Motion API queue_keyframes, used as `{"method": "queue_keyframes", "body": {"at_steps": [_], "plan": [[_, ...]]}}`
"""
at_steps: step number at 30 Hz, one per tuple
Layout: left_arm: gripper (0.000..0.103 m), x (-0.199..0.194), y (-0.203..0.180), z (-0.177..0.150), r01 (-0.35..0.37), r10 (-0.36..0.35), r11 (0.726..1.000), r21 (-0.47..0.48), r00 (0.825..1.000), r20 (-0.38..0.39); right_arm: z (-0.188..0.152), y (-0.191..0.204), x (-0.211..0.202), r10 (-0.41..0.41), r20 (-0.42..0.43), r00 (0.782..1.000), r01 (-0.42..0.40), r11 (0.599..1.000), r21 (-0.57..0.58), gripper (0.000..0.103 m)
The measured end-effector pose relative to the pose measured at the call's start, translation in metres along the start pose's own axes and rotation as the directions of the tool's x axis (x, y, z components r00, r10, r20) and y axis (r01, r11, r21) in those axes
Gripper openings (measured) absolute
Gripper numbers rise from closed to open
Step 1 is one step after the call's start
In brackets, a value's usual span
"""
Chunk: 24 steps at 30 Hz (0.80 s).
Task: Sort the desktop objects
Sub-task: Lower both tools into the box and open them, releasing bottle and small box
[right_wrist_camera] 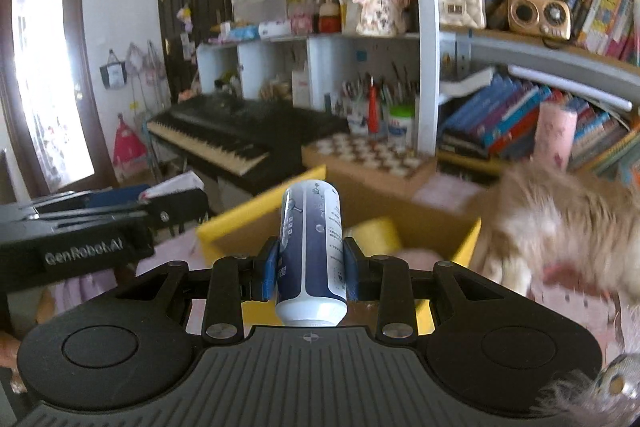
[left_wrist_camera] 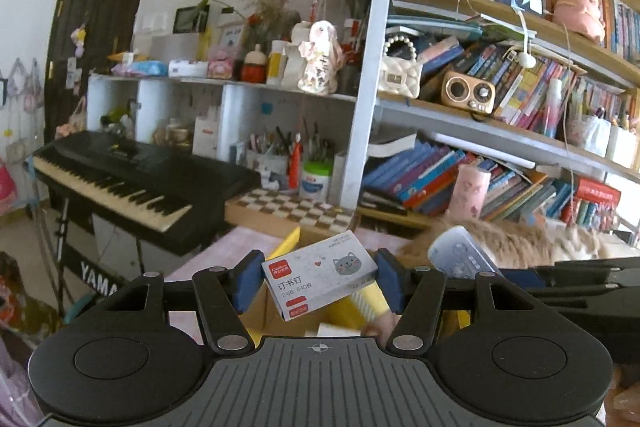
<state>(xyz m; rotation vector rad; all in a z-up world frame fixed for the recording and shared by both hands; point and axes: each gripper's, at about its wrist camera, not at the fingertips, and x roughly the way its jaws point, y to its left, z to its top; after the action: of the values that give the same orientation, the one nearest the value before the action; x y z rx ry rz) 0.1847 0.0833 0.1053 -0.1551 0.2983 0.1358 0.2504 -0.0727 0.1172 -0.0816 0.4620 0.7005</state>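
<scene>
Left gripper [left_wrist_camera: 316, 281]: blue pads clamp a staple box [left_wrist_camera: 320, 277] by its short ends, box tilted, cat print facing up. Right gripper [right_wrist_camera: 310, 267]: pads closed on a blue-and-white tube [right_wrist_camera: 312, 251], cap end toward the camera. Beyond both loads, at 12 o'clock, a yellow-rimmed cardboard box [right_wrist_camera: 260, 205] stands open. At 3 o'clock, a blurred furry animal [right_wrist_camera: 568, 227]. Farther, at 10 o'clock, a black keyboard [right_wrist_camera: 224, 139].

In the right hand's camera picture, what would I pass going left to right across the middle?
Bright doorway → black keyboard → red bottle → white shelf post → slanted books → pink cylinder.
</scene>
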Motion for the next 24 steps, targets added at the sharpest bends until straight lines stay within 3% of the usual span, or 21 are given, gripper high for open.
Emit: {"method": "queue_keyframes", "body": {"at_steps": [6,14,18,23,24], "plan": [[0.060,0.043,-0.018,0.006,-0.011,0.012,0.999,0.031,1.000,-0.026,0.023,-0.034,0.031,0.015,0.020,1.000,-0.016,1.000,0.020,0.030],[0.060,0.094,-0.037,-0.013,-0.031,0.049,0.992,0.120,0.988,-0.149,0.024,-0.077,0.073,0.013,-0.030,0.999,-0.011,0.998,0.066,0.030],[0.060,0.115,-0.042,-0.029,-0.025,0.067,0.986,0.163,0.964,-0.259,0.021,-0.087,0.089,0.026,-0.060,0.998,-0.022,0.998,0.066,0.030],[0.060,0.135,-0.044,-0.054,-0.002,0.084,0.981,0.196,0.908,-0.410,0.020,-0.094,0.106,0.060,-0.093,0.994,-0.055,0.997,0.055,0.030],[0.060,0.134,-0.048,-0.058,0.003,0.098,0.971,0.241,0.909,-0.406,0.020,-0.095,0.109,0.068,-0.101,0.993,-0.063,0.997,0.051,0.030]]}}
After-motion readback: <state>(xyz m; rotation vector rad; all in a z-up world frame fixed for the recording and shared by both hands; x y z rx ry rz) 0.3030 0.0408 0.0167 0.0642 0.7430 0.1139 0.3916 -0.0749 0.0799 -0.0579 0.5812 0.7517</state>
